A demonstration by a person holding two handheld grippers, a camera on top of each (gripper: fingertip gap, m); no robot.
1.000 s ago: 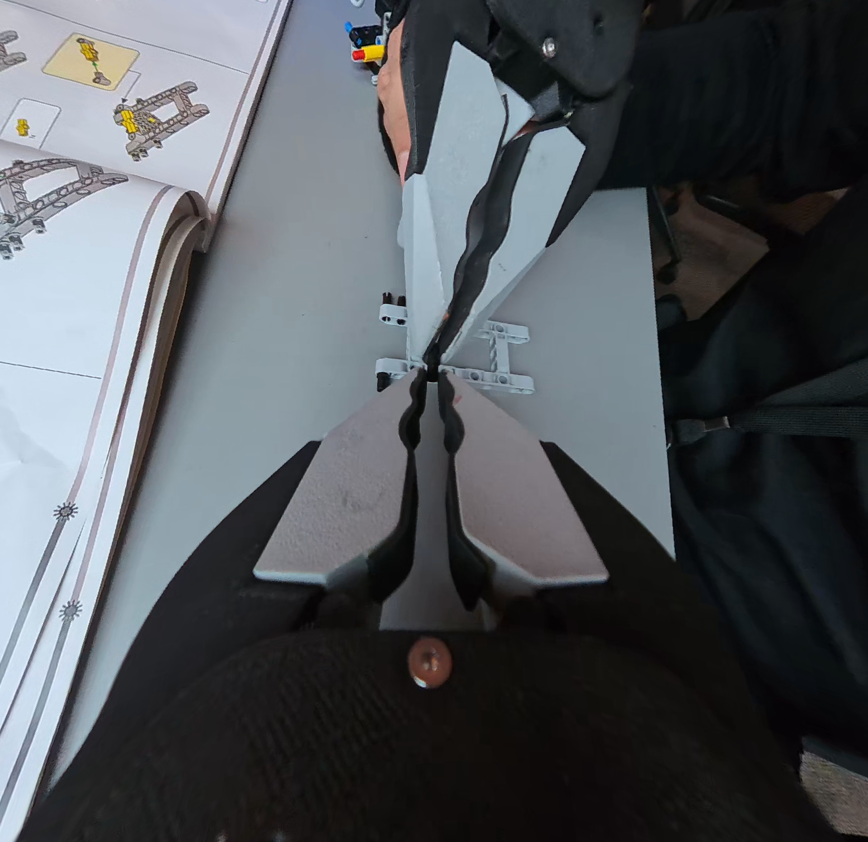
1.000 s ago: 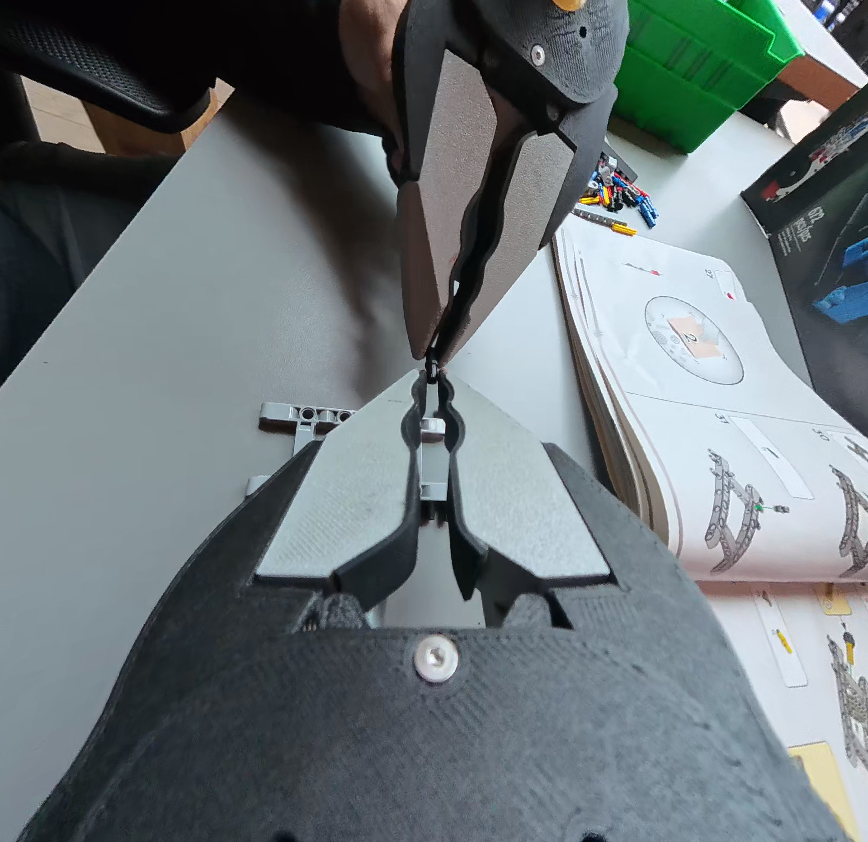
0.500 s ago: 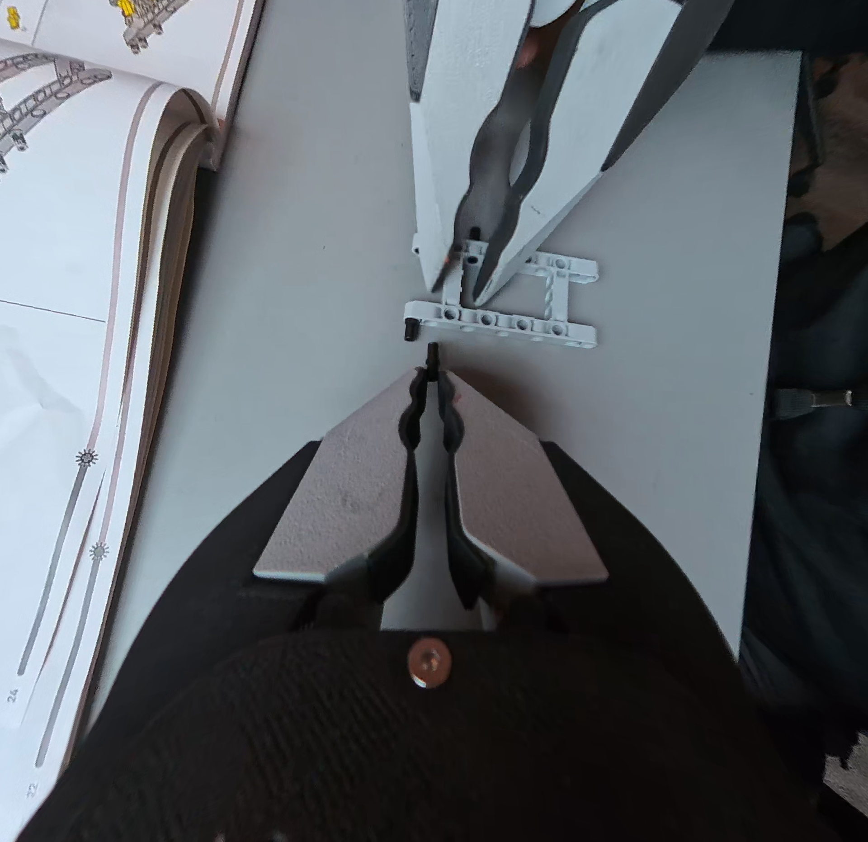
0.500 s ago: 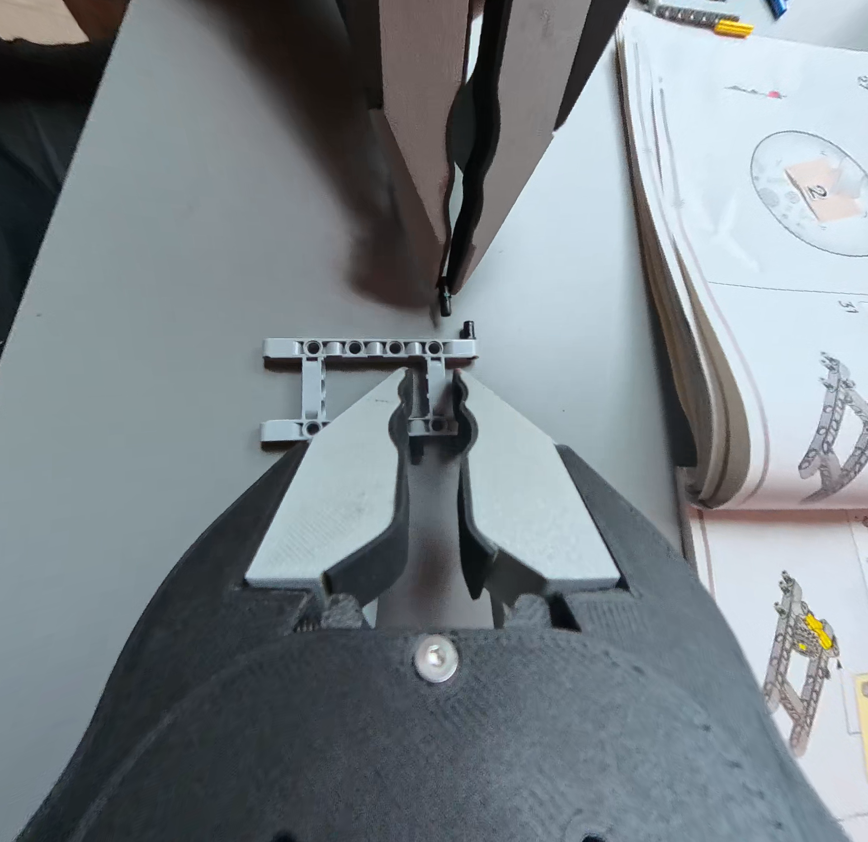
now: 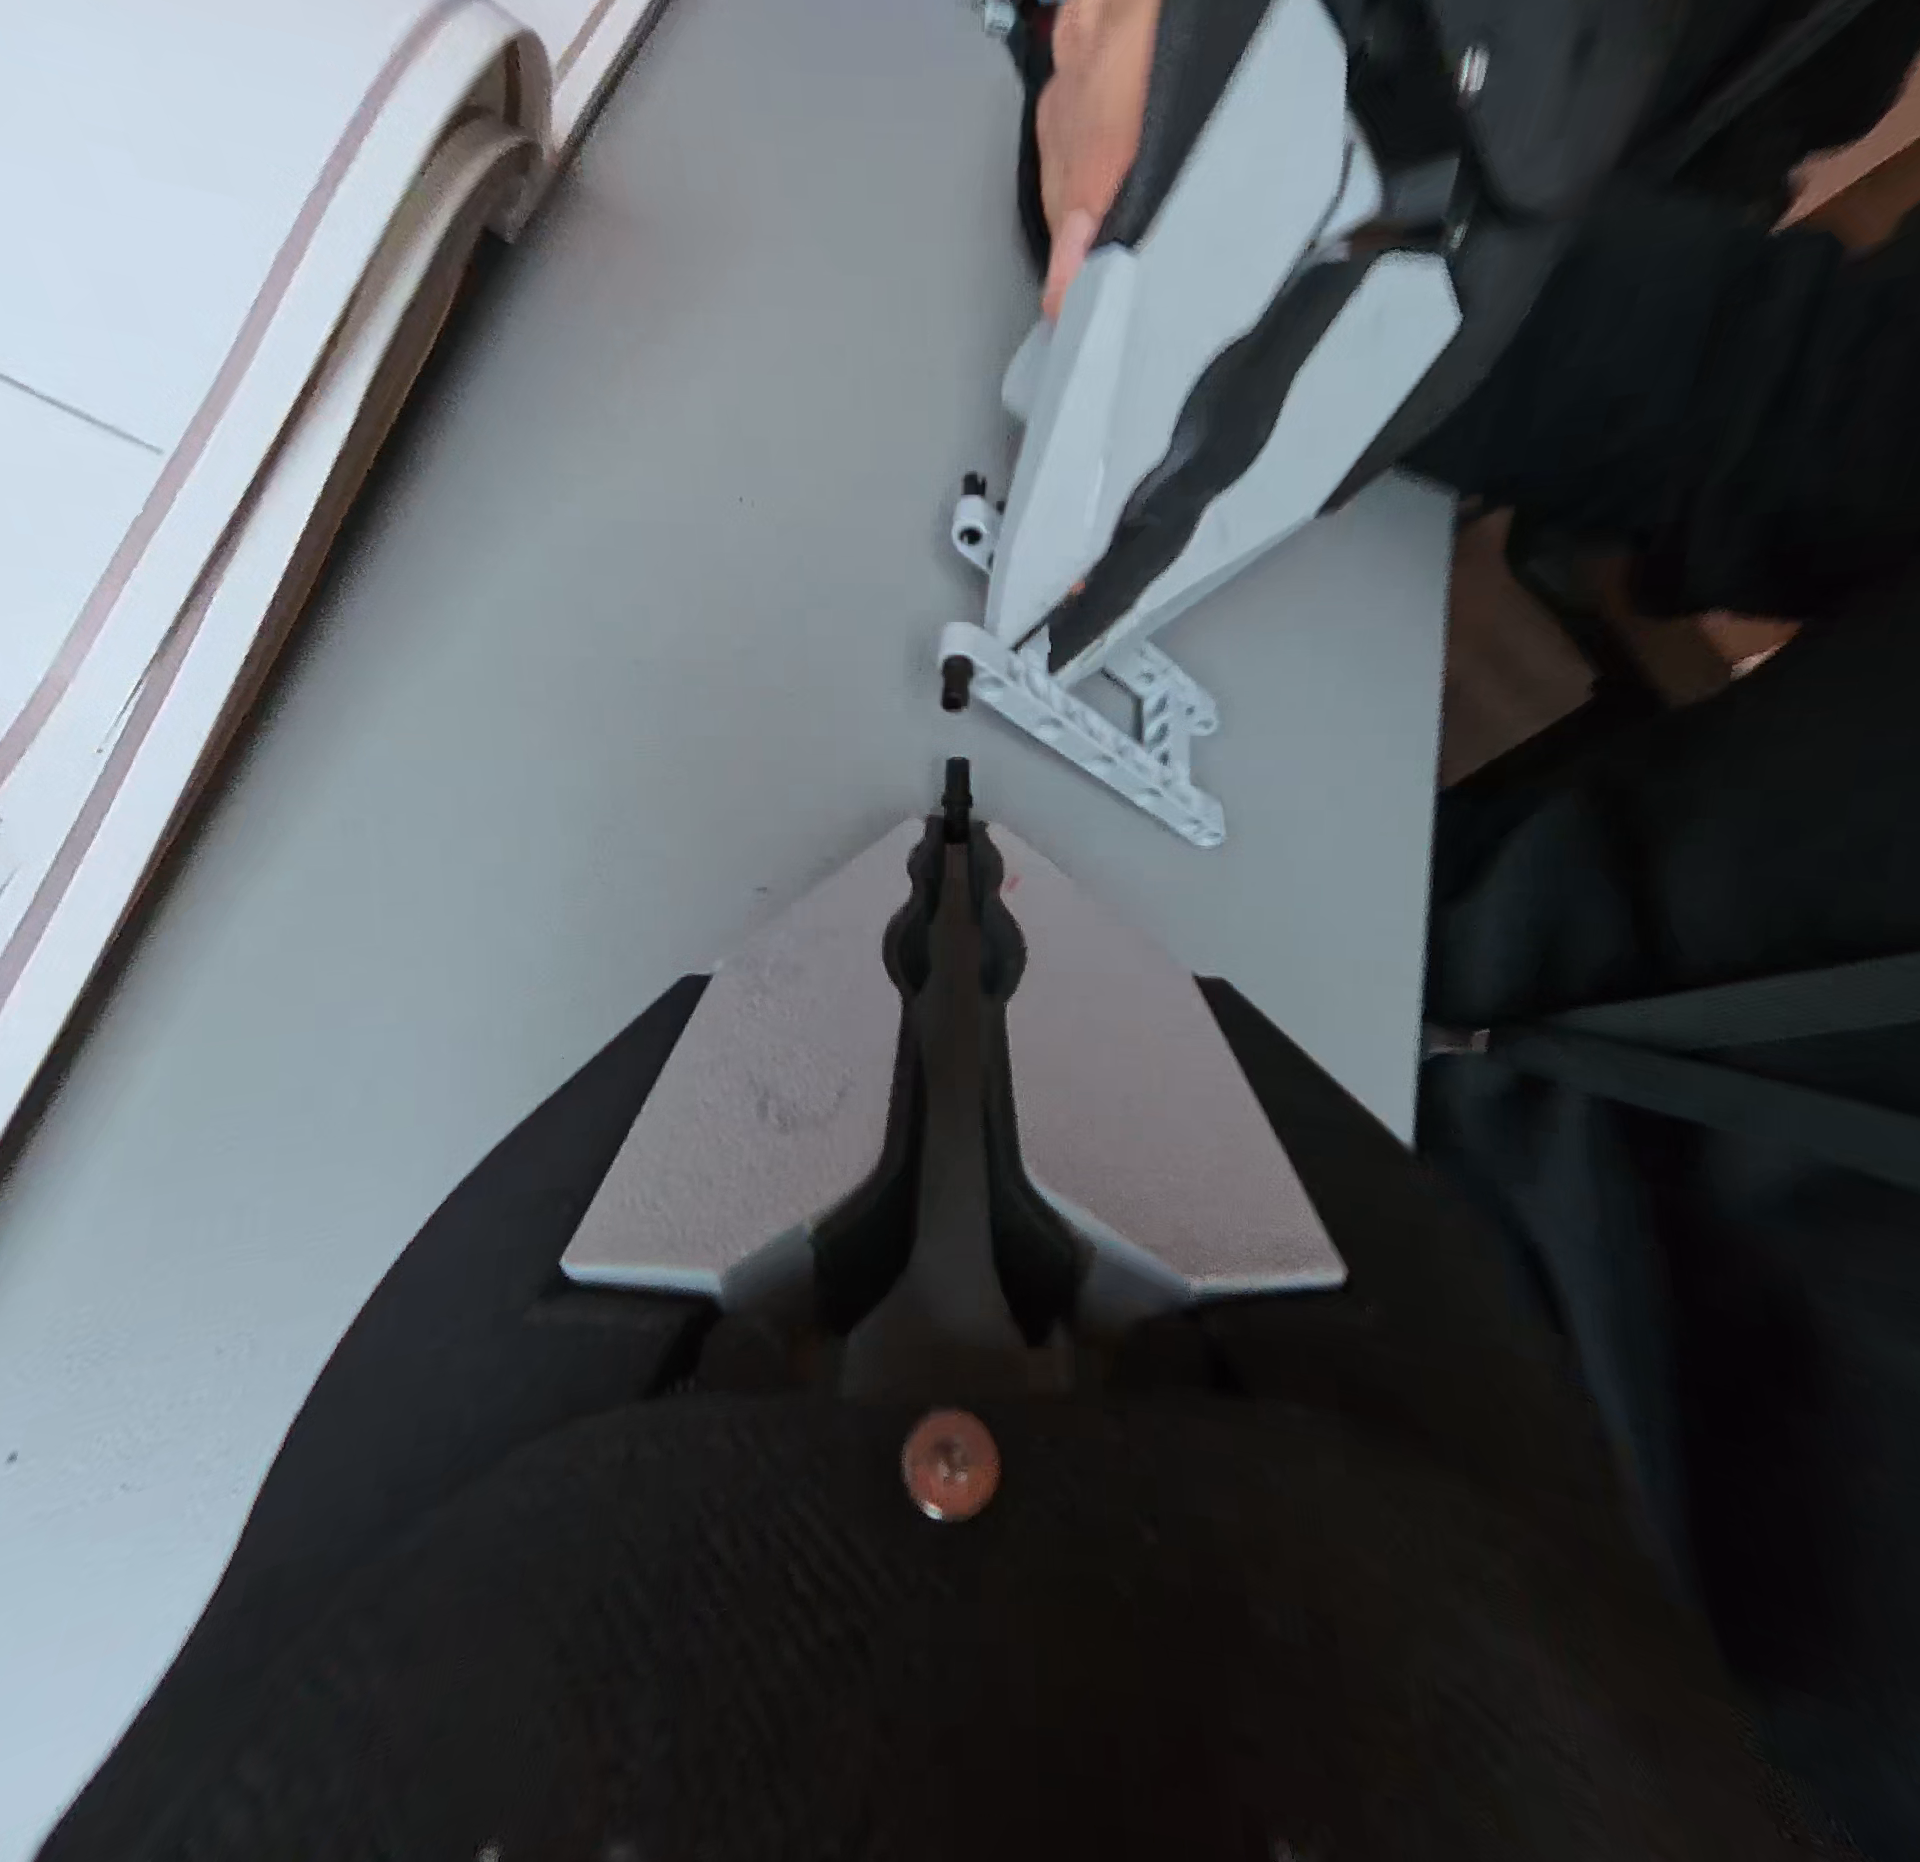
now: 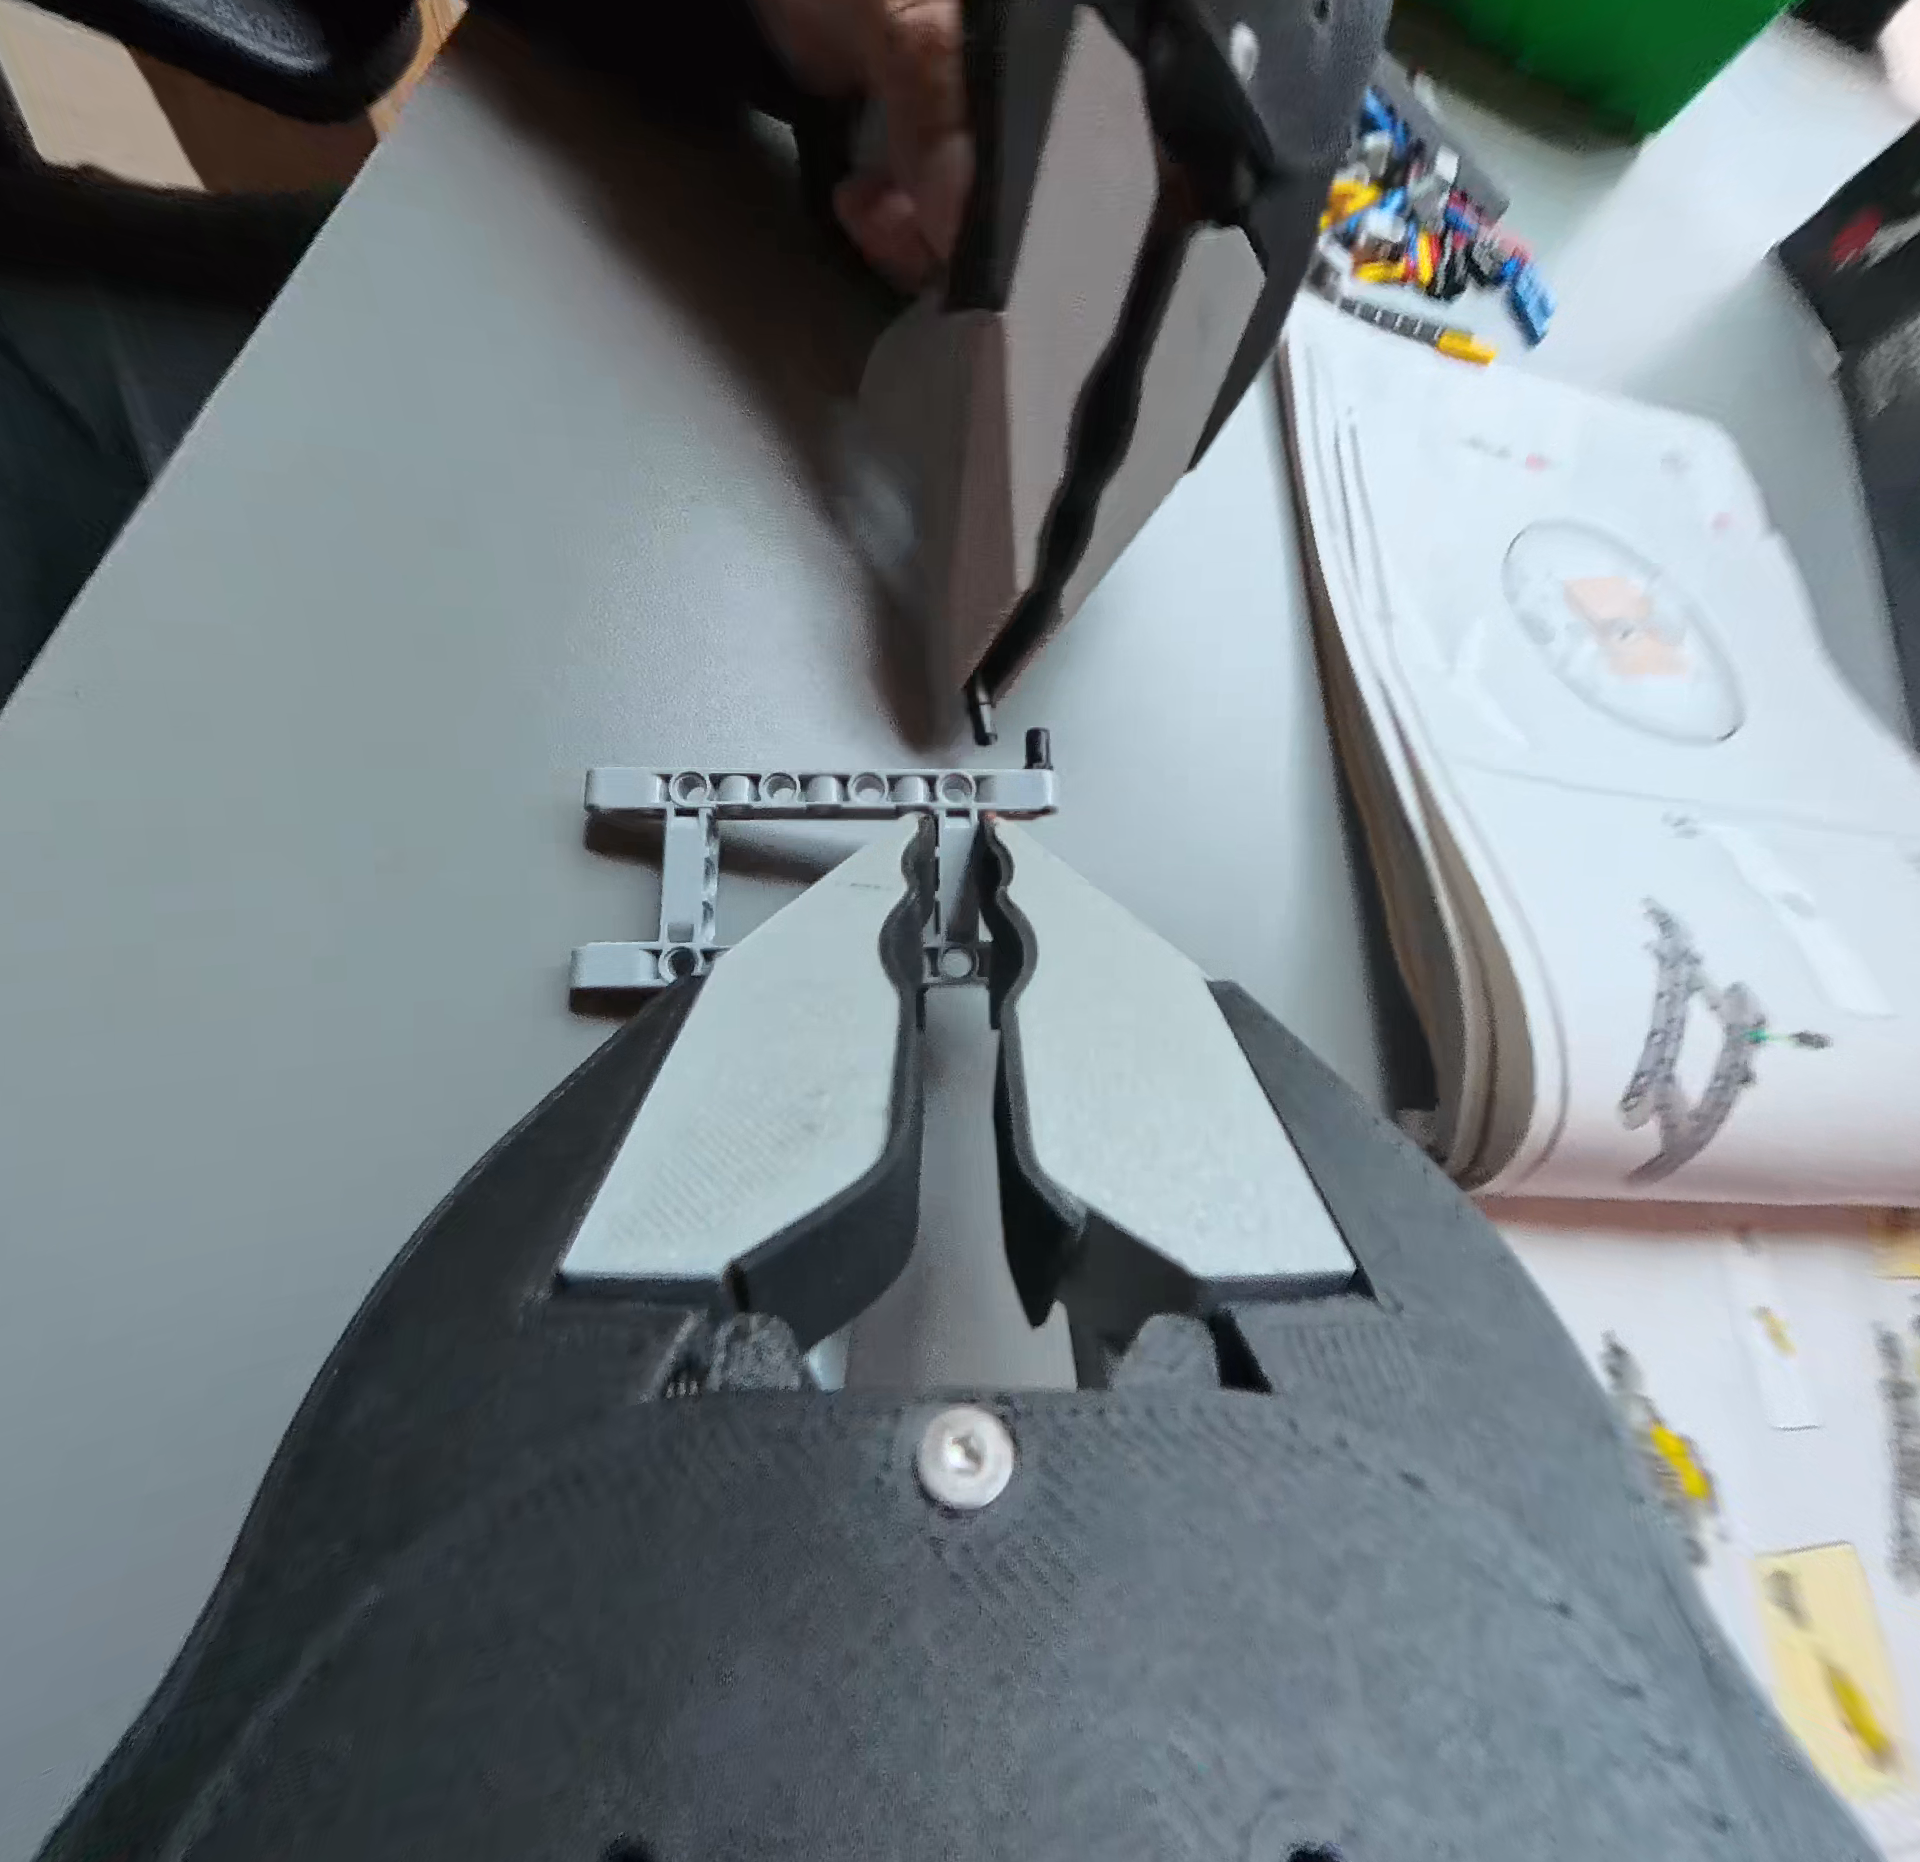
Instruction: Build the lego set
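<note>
A light grey ladder-shaped Lego frame (image 6: 821, 789) lies on the grey table (image 6: 416, 565). A black pin (image 6: 1036, 744) stands in its right end. My right gripper (image 6: 954, 841) is shut on one of the frame's cross beams (image 6: 951, 903). My left gripper (image 5: 954, 830) is shut on a second black pin (image 5: 954, 786), which sticks out of its tips a short way from the frame (image 5: 1091, 732). In the right wrist view the left gripper (image 6: 987, 685) hangs just above the long beam with that pin (image 6: 979, 716) pointing down at it.
An open instruction booklet (image 6: 1558, 773) lies to the right of the frame; it shows at the left in the left wrist view (image 5: 208, 254). A pile of loose coloured pieces (image 6: 1423, 223), a green bin (image 6: 1610, 25) and a black box (image 6: 1870, 285) lie beyond. The table edge (image 5: 1429, 773) is close by.
My left gripper drew back from the frame with the black pin still in it, then came close again. My right gripper opened wider, then closed on the cross beam. The frame has turned in the left view.
</note>
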